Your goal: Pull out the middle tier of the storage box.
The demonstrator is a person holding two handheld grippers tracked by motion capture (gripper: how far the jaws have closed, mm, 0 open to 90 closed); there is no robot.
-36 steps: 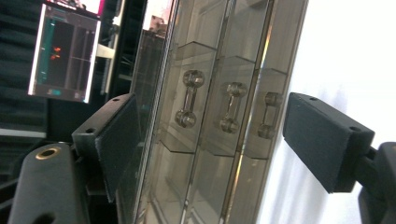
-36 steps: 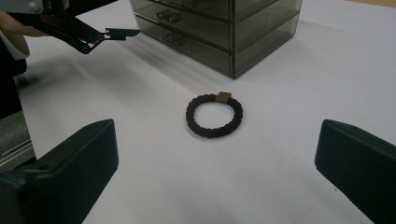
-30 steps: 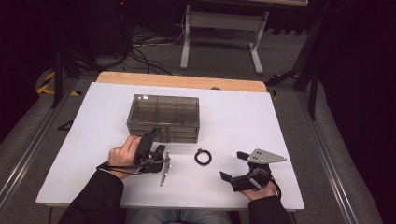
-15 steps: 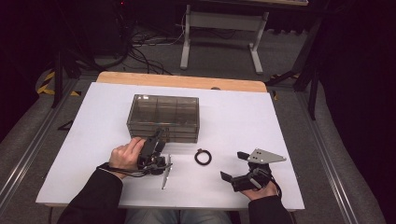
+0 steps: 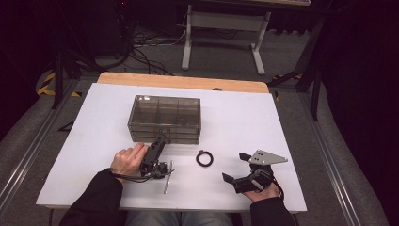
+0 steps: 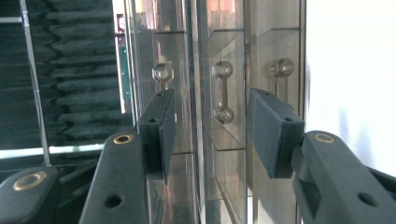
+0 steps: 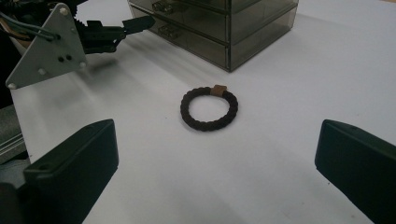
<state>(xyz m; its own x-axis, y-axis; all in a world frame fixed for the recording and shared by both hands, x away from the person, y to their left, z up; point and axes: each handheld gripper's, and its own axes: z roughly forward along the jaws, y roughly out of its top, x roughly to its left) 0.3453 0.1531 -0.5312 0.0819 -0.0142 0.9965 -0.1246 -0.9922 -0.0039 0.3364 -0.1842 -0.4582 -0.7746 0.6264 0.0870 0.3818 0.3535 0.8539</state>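
Note:
A smoky clear drawer box [image 5: 164, 117] stands mid-table. My left gripper [image 5: 157, 143] lies on its side against the box front. In the left gripper view its jaws [image 6: 215, 130] have just been closing either side of the middle drawer's handle [image 6: 222, 92], with gaps left between the pads and the handle. A dark braided hair tie [image 5: 204, 158] lies flat on the white table [image 5: 282, 132], right of that gripper. My right gripper [image 5: 236, 167] rests near the front edge, open and empty, facing the hair tie [image 7: 209, 108] with its jaws [image 7: 215, 163] wide.
The white sheet covers a wooden table whose far edge [image 5: 183, 81] shows. A metal stand [image 5: 221, 33] and cables lie on the floor beyond. In the right gripper view the left gripper's grey plate [image 7: 46, 46] stands at the upper left, beside the box [image 7: 224, 23].
The left hand has sunk toward the table at the box front and its jaws stand closer together. The right gripper and the hair tie have not moved.

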